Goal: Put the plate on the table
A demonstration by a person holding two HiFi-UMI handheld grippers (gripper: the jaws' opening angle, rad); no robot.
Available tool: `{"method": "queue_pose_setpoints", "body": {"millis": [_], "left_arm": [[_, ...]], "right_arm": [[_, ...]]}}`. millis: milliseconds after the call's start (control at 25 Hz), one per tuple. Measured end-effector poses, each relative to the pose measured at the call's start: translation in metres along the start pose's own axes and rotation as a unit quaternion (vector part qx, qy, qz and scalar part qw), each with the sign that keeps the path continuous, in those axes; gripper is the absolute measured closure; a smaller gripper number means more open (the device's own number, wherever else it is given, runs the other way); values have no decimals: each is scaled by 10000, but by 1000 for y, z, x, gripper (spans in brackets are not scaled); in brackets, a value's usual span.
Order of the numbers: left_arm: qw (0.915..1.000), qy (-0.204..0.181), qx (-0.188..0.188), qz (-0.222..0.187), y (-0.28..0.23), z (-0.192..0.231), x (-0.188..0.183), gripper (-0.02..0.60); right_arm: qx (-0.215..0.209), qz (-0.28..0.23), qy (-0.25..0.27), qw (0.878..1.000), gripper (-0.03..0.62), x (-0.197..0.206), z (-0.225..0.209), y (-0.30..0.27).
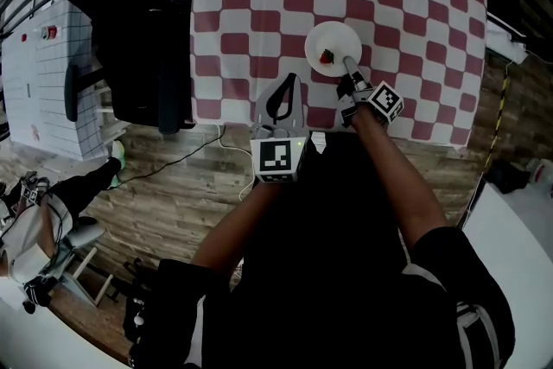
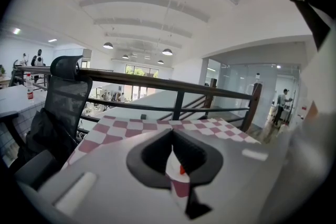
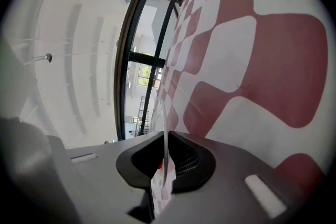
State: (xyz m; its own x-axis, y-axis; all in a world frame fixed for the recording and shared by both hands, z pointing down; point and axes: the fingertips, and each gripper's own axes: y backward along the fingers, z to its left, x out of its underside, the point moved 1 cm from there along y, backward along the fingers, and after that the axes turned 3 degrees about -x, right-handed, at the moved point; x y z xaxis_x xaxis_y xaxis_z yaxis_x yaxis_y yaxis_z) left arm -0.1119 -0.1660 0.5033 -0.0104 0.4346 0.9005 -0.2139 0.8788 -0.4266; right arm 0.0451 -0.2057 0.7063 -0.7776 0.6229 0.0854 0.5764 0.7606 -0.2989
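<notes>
A white plate (image 1: 333,46) hangs over the red-and-white checked table (image 1: 259,4), a small red and green thing (image 1: 327,57) lying on it. My right gripper (image 1: 348,63) is shut on the plate's near rim. In the right gripper view the plate (image 3: 163,123) stands edge-on, pinched between the jaws of that gripper (image 3: 165,136), with the checked cloth (image 3: 252,60) close beside it. My left gripper (image 1: 292,79) is shut and empty over the table's near edge, left of the plate. Through the left gripper (image 2: 172,134) a strip of plate (image 2: 176,165) and the red thing (image 2: 181,169) show.
A black office chair (image 1: 138,22) draped with dark cloth stands against the table's left side. A dark railing (image 2: 178,89) runs behind the table. A white cable (image 1: 173,155) lies on the wooden floor by the near edge, and a white cabinet (image 1: 43,73) is at far left.
</notes>
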Motion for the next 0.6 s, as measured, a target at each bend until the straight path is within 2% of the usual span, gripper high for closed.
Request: {"method": "queue_pose_setpoints", "body": {"millis": [600], "left_arm": [[9997,148,200,-11,-5,24,0,571]], "right_arm": [[697,-156,-10,9974,573,13,-20,-6]]}}
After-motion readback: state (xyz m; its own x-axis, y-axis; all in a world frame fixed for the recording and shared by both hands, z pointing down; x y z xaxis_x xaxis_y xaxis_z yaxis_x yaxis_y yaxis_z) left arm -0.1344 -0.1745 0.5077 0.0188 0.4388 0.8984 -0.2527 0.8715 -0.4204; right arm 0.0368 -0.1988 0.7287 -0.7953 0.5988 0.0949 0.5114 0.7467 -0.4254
